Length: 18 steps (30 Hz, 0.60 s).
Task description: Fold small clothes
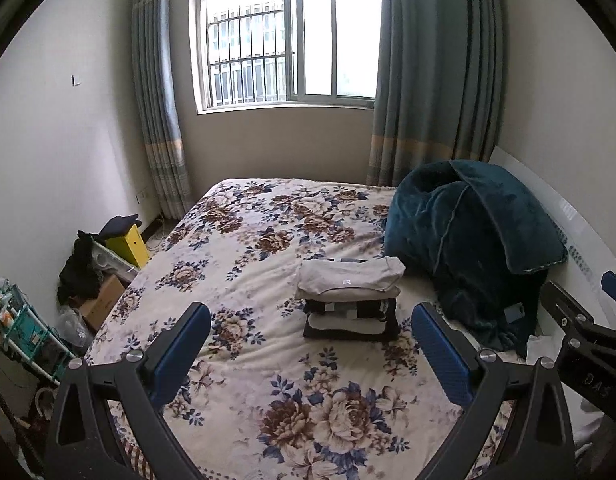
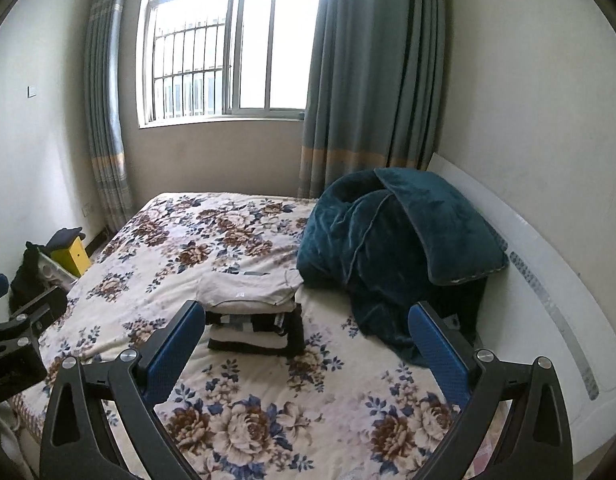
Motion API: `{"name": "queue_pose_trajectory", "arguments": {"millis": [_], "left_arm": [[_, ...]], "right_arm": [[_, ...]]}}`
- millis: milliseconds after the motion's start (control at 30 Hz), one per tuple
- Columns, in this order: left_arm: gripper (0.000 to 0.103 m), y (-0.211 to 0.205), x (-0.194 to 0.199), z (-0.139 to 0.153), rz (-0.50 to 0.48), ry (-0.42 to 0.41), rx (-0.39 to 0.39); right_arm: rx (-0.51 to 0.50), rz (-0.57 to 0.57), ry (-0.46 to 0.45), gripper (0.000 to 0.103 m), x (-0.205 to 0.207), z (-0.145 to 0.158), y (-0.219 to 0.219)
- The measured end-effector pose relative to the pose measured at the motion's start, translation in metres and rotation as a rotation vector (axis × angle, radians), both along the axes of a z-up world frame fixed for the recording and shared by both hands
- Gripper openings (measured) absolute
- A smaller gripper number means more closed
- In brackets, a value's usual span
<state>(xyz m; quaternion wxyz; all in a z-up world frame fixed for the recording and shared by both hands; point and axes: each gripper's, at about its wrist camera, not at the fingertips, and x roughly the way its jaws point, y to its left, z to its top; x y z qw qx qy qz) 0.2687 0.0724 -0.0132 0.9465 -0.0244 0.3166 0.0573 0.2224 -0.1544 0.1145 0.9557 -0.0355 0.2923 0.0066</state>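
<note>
A stack of folded clothes point(image 1: 351, 304) sits on the floral bedspread point(image 1: 268, 400), with a beige garment point(image 1: 347, 278) on top of dark and white pieces. It also shows in the right wrist view point(image 2: 254, 316), beige garment point(image 2: 248, 286) on top. My left gripper point(image 1: 311, 344) is open and empty, held above the bed in front of the stack. My right gripper point(image 2: 308, 340) is open and empty, just right of the stack and above the bed. The right gripper shows at the right edge of the left wrist view point(image 1: 587, 328).
A bunched teal blanket point(image 1: 467, 240) lies against the white headboard point(image 1: 579, 232) right of the stack; it also shows in the right wrist view point(image 2: 391, 248). Left of the bed stand a yellow box point(image 1: 128, 246), cardboard boxes, dark clothes and a cluttered rack point(image 1: 24, 332). A window and curtains are behind.
</note>
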Motion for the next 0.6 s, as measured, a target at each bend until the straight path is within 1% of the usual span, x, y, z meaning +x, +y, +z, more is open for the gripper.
{"name": "queue_pose_trajectory", "arguments": {"millis": [200, 600], "left_arm": [[0.103, -0.002, -0.004, 0.001, 0.004, -0.008, 0.003], [0.103, -0.004, -0.004, 0.004, 0.001, -0.007, 0.01]], "right_arm": [[-0.01, 0.016, -0.011, 0.103, 0.007, -0.001, 0.002], [0.001, 0.038, -0.004, 0.103, 0.014, -0.003, 0.004]]}}
